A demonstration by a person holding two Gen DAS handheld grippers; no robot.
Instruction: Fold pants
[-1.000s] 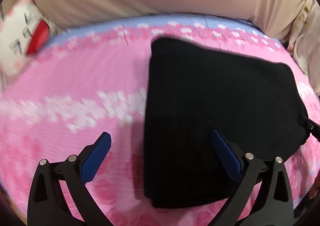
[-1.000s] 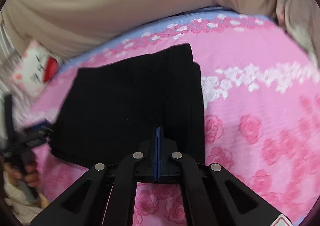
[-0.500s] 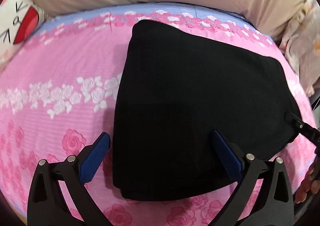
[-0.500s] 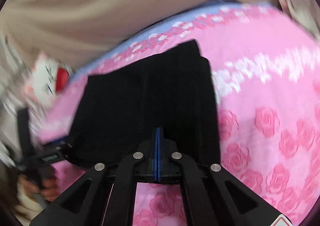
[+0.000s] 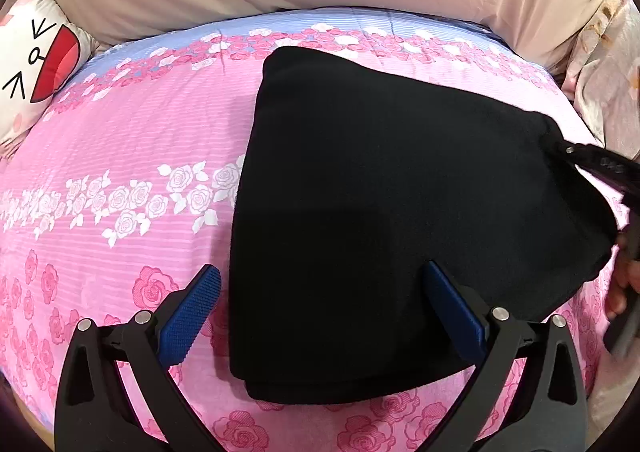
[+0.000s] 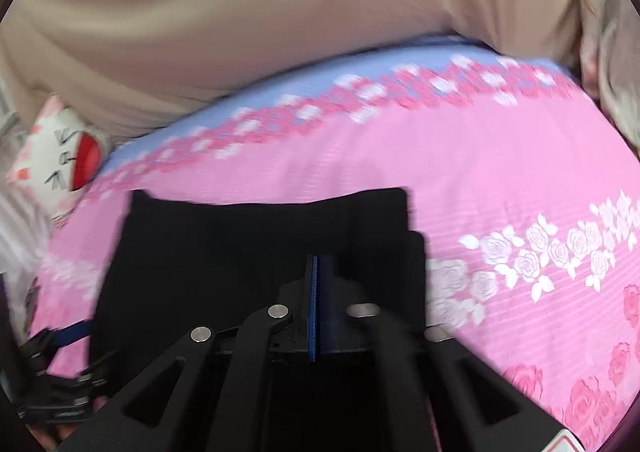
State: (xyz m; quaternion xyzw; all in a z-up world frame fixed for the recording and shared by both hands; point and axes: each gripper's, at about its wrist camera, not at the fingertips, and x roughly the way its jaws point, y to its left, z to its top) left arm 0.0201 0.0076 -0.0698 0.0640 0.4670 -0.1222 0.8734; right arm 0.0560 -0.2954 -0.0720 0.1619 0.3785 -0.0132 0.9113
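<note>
Pants [image 5: 400,220], black and already doubled into a compact block, lie flat on the pink rose-print bed [image 5: 120,140], and the whole question now is which tool sits closer to the edge that matters. Left tool [image 5: 320,316] hovers with its blue pads spread wide, released, gripping nothing; the near corner of the bundle lies straight ahead of it, between and just beyond its two fingers [image 5: 188,316], with the cloth running away forward and off to its right side. Left pad sits over bare sheet, right pad over black fabric, so the bundle's left edge passes through the gap.

Over on the far right end of the bundle in that view, the right tool [image 5: 576,156] comes in at the cloth's corner. From its own camera the right tool [image 6: 314,308] shows its blue pads pressed flat together, clenched, with the black fabric directly beneath and ahead; that picture is smeared by motion, so whether a layer of cloth is actually pinched between them is hard to say, though it looks likely. The bundle's longer side appears to run from one tool toward the other, across the bed.

Judging by that layout, each tool owns one end, and the left one is the free party nearest the open corner. A cartoon-face cushion [image 5: 36,64] sits well off to the left tool's far left, out of play.
</note>
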